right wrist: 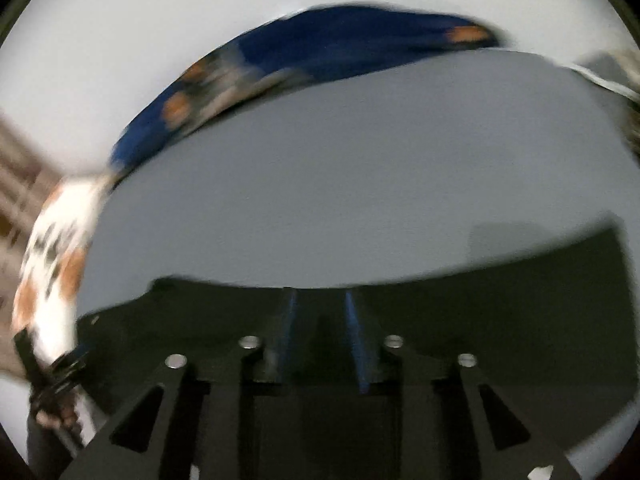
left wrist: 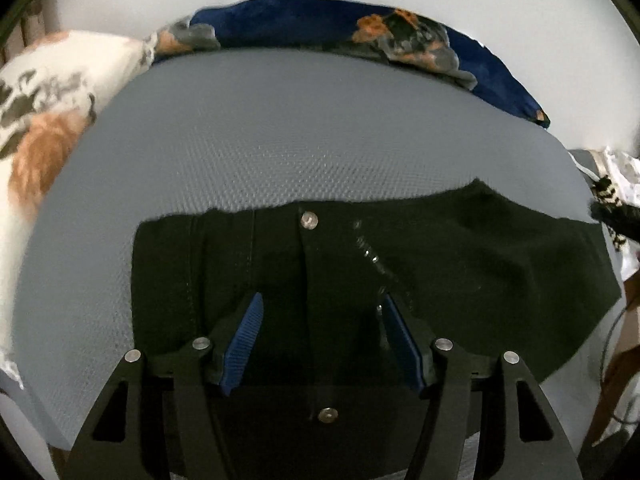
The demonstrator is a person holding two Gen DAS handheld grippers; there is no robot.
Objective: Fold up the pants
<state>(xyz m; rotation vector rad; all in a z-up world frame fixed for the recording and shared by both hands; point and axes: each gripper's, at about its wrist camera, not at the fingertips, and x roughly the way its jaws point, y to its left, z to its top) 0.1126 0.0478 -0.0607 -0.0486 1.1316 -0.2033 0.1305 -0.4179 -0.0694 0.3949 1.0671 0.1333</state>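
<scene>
Two claws are seen above a pair of dark pants (left wrist: pixel 460 248) that is spread on a grey textured mattress (left wrist: pixel 280 140). In the left wrist view, the left claw (left wrist: pixel 320 320) is held with its blue-padded fingers (left wrist: pixel 246 340) set wide apart, poised over the waistband area, where a silver button (left wrist: pixel 309 220) and the open fly are visible; whether the pads touch the cloth cannot be told. One side of the pants is seen to extend toward the right of that view, reaching near the mattress edge.

In the right wrist view (heavily blurred by motion), the right claw (right wrist: pixel 320 320) is shown with its fingers (right wrist: pixel 354 332) set fairly close together, a narrow gap left between them. Dark pants fabric (right wrist: pixel 520 280) lies around and under the fingertips, but whether any of it is pinched between them cannot be told from the blur.

Beyond the mattress, a blue cloth with an orange and grey floral print (left wrist: pixel 400 32) is bunched along the far edge, against a white wall. A white pillow with orange and dark patches (left wrist: pixel 48 92) is seen at the left side of the bed. The same blue cloth (right wrist: pixel 320 40) and white pillow (right wrist: pixel 60 240) are smeared across the right wrist view.
</scene>
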